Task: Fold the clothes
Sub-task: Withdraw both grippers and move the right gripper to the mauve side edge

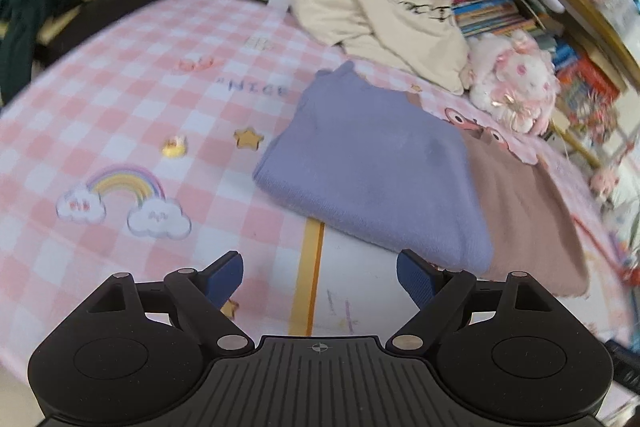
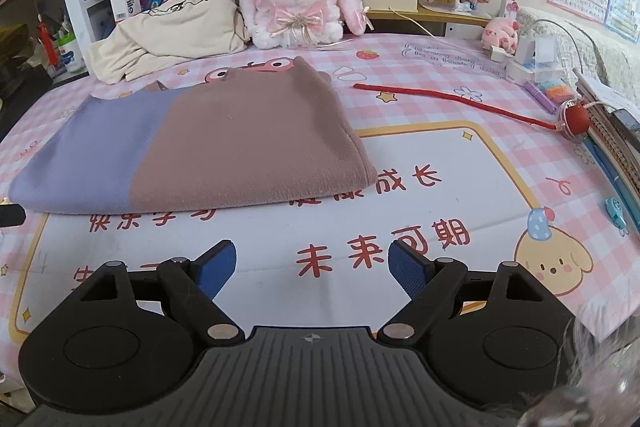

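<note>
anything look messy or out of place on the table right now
The purple-and-brown sweater lies folded flat, but the cream garment behind it is a crumpled heap against the books. A loose red cord also trails across the mat.

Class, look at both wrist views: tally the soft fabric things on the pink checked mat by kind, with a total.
Folded two-tone purple and brown knitted garment: 1
Crumpled cream cloth item with black lettering: 1
Plush toys: 2, a white and pink plush rabbit and a small pink plush animal
Total: 4
</note>
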The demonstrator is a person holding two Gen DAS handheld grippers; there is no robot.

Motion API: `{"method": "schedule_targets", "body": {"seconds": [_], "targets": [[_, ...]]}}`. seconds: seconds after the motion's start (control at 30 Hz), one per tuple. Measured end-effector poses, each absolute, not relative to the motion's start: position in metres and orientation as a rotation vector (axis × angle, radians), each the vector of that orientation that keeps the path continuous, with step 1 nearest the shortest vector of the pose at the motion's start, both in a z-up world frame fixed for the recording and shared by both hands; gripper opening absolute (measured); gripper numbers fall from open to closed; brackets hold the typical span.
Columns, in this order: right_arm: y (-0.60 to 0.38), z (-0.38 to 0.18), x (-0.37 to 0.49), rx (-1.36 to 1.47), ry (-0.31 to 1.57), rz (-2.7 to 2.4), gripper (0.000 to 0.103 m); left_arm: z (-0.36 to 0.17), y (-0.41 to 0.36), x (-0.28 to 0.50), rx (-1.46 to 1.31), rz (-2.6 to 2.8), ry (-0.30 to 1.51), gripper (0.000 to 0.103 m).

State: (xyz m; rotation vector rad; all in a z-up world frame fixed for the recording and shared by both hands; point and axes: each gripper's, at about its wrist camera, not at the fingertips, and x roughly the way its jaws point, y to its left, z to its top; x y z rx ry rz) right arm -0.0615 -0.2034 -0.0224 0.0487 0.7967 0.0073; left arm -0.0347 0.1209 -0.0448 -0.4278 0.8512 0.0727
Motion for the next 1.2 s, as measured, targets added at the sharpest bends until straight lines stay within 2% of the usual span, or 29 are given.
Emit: {"method": "schedule_targets", "body": {"seconds": [0.33,0.53,0.97,1.2], "targets": [[-0.194,-0.02,-0.062,-0.014,0.803,0.014,0.083,-0.06,0.143,-0.03,-0.638,0.093,0.873,0.087],[-0.195,-0.018,-0.052,-0.024,0.804,0.032,0.083,-0.062,0.141,-0.024,-0.672,0.08,0.862,0.103],[-0.226,-0.019,-0.017,0.001,0.798,0.115,0.083,-0.063,0.144,-0.02,-0.824,0.23,0.809,0.103],[-0.244,-0.021,0.006,0.003,0.809,0.18,0.082,-0.07,0.157,-0.019,-1.029,0.283,0.749,0.102]]}}
